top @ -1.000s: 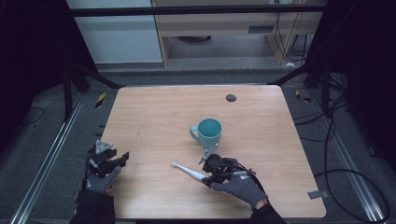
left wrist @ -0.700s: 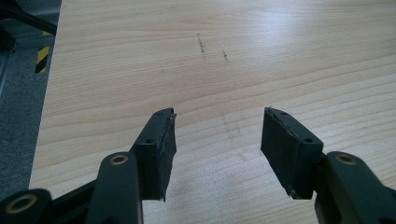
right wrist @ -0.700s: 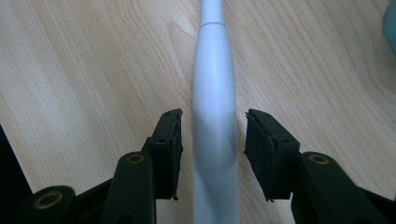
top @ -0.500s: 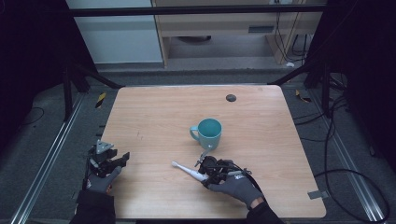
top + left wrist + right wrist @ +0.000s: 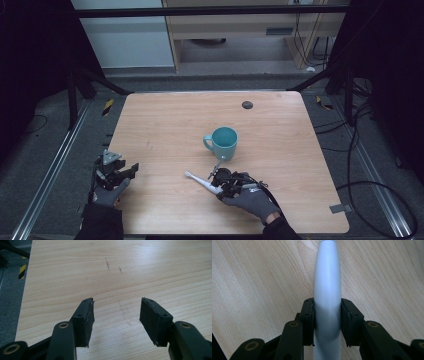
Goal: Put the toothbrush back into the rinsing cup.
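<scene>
A white toothbrush [image 5: 199, 180] lies on the wooden table [image 5: 165, 120], head pointing left. My right gripper [image 5: 216, 186] is shut on its handle; in the right gripper view both pads [image 5: 308, 315] press the thick white toothbrush handle [image 5: 327, 297] just above the wood. A teal mug [image 5: 223, 142] stands upright just behind the right hand, handle to the left. My left gripper [image 5: 131, 169] rests at the table's front left edge, open, and the left gripper view shows its gripper [image 5: 116, 312] with bare wood between the jaws.
A small dark round disc [image 5: 247, 105] lies near the table's far edge. Dark floor with cables and metal rails surrounds the table. A faint scratch mark [image 5: 107, 263] shows on the wood ahead of the left gripper.
My right gripper has shifted slightly left and toward the front edge along the toothbrush handle. The left gripper, the mug and the disc have not moved.
</scene>
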The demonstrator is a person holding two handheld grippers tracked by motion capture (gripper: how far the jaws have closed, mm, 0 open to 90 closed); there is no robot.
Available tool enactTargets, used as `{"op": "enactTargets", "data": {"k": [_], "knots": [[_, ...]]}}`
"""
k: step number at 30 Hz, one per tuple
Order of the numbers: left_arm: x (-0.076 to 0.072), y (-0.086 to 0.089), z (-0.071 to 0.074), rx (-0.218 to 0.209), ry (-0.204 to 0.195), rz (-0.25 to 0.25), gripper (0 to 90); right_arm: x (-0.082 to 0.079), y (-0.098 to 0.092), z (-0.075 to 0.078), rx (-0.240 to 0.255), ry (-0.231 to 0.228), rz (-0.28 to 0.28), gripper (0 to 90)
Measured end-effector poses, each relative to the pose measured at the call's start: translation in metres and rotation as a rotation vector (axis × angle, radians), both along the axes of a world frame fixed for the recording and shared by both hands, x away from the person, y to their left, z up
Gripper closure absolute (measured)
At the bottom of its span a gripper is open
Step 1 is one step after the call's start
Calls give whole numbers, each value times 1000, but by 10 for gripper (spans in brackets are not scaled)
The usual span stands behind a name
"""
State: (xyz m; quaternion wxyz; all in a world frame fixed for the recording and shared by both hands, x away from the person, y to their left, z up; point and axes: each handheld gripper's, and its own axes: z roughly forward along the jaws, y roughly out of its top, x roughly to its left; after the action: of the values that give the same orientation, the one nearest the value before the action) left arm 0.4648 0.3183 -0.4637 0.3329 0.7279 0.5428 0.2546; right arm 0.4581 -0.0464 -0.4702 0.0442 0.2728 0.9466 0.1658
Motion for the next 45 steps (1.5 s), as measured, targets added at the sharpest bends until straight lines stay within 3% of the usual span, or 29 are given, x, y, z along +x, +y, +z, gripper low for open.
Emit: {"op": "enactTargets", "data": {"k": [4, 7, 15, 17, 18, 19, 22, 23, 25, 32, 35, 36, 45], "knots": [[0, 0, 0, -2, -1, 1, 442, -1, -2, 1, 16, -9, -8, 663], [0, 0, 0, -2, -1, 1, 442, -3, -6, 7, 59, -14, -11, 663], [0, -1, 0, -2, 0, -4, 442, -9, -16, 37, 266, -68, -30, 664], [0, -1, 0, -3, 0, -4, 442, -10, -17, 40, 288, -77, -36, 663], [0, -1, 0, -3, -1, -4, 442, -11, -18, 45, 335, -96, -39, 664], [0, -1, 0, -2, 0, -4, 442, -11, -18, 45, 335, -96, -39, 664], [0, -2, 0, -1, 0, -5, 443, -12, -21, 55, 446, -134, -57, 663], [0, -2, 0, -1, 0, -5, 442, -12, -21, 55, 446, -134, -57, 663], [0, -2, 0, 0, 1, -5, 443, -13, -22, 59, 500, -152, -71, 664], [0, -2, 0, 1, -5, 0, 443, -8, -24, 74, 653, -245, -145, 663], [0, -2, 0, 3, -8, 2, 443, -2, -23, 81, 718, -316, -197, 663], [0, -2, 0, 2, -7, 1, 443, -2, -23, 81, 718, -316, -197, 663], [0, -2, 0, 2, -10, 0, 442, 20, -12, 92, 799, -455, -323, 663]]}}
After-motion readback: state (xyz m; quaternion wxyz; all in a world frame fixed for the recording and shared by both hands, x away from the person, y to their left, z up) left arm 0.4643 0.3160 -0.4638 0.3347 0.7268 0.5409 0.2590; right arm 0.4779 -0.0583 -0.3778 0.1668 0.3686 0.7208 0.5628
